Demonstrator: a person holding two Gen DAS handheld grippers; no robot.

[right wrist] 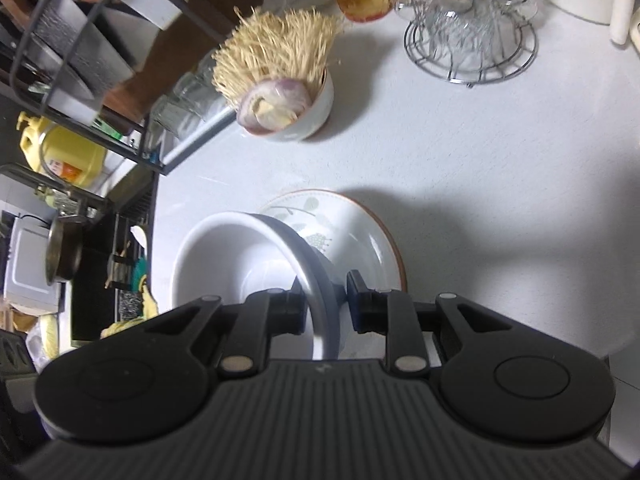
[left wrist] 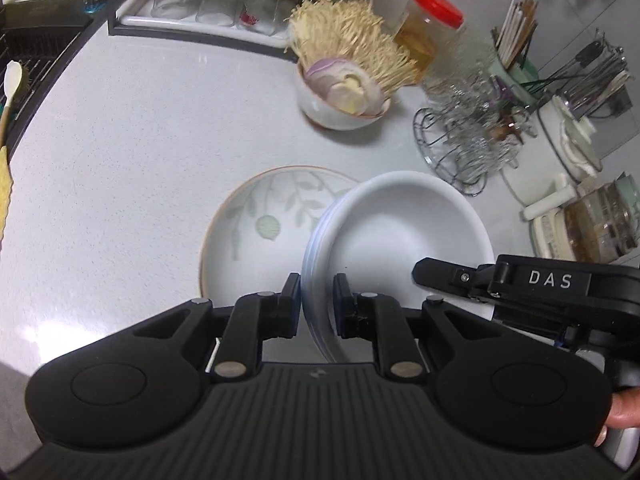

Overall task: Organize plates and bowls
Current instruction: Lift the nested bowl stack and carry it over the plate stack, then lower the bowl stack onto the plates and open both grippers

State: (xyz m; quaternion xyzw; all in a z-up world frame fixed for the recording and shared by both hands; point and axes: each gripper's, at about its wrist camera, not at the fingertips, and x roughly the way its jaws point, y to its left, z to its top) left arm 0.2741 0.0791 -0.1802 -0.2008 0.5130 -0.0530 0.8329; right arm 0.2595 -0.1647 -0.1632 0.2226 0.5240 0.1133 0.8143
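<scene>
A stack of white bowls (left wrist: pixel 400 228) hangs tilted over a leaf-patterned plate (left wrist: pixel 256 232) that lies flat on the white counter. My left gripper (left wrist: pixel 317 304) is shut on the stack's left rim. In the left wrist view my right gripper (left wrist: pixel 436 276) comes in from the right and holds the opposite rim. The right wrist view shows the same white bowls (right wrist: pixel 236 260) with my right gripper (right wrist: pixel 325 300) shut on their rim, and the leaf-patterned plate (right wrist: pixel 356 236) beneath and beyond them.
A bowl of onion slices and enoki mushrooms (left wrist: pixel 344 92) stands further back. A wire rack of glasses (left wrist: pixel 464 136), a red-lidded jar (left wrist: pixel 428 28) and utensil holders (left wrist: pixel 520 60) crowd the right. A tray of upturned glasses (left wrist: pixel 216 0) lines the back; a sink (left wrist: pixel 28 52) lies left.
</scene>
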